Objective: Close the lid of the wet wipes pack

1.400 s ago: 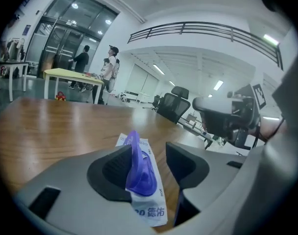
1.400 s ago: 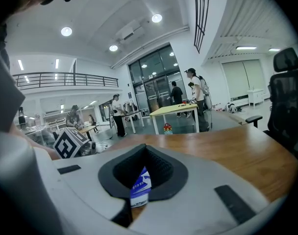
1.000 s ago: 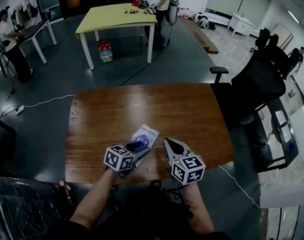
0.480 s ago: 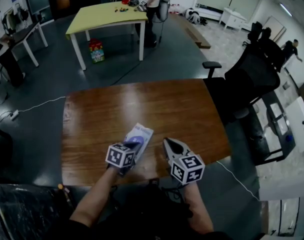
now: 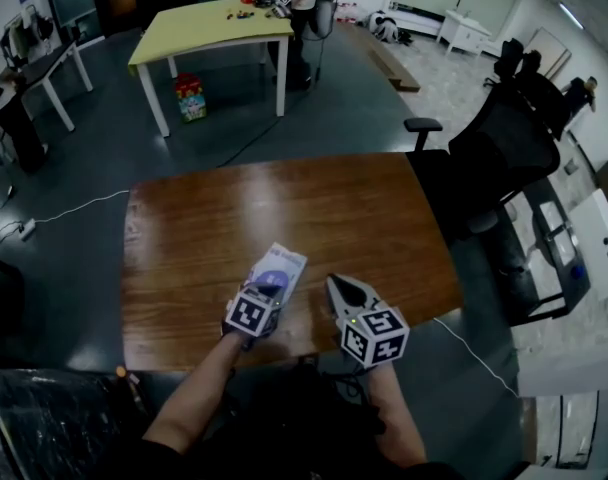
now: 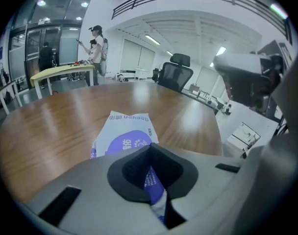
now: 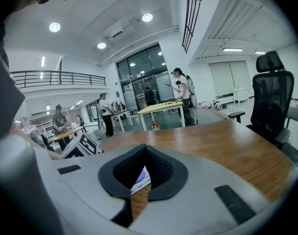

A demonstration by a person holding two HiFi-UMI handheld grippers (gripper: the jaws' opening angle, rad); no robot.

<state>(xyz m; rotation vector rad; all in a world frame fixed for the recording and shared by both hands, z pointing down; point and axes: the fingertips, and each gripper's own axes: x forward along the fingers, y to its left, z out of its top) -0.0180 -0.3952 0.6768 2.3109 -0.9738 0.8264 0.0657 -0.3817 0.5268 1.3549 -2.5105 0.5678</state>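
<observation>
The wet wipes pack, white with a purple oval lid area, lies flat on the brown table near its front edge. My left gripper is shut and tilted down, its tips over the pack's near end. In the left gripper view the pack stretches away just beyond the closed jaws, and the purple lid looks flat. My right gripper hovers to the right of the pack, apart from it, its jaws together and holding nothing. A corner of the pack shows through its pads.
A black office chair stands off the table's right side. Farther back are a yellow table with a person beside it and a cable on the floor. A black plastic-covered mass lies at my lower left.
The left gripper's jaws went from open to shut and it sank, tipping down onto the pack's near end. The dark lid that stood up between the jaws now lies flat. The right gripper stayed put.
</observation>
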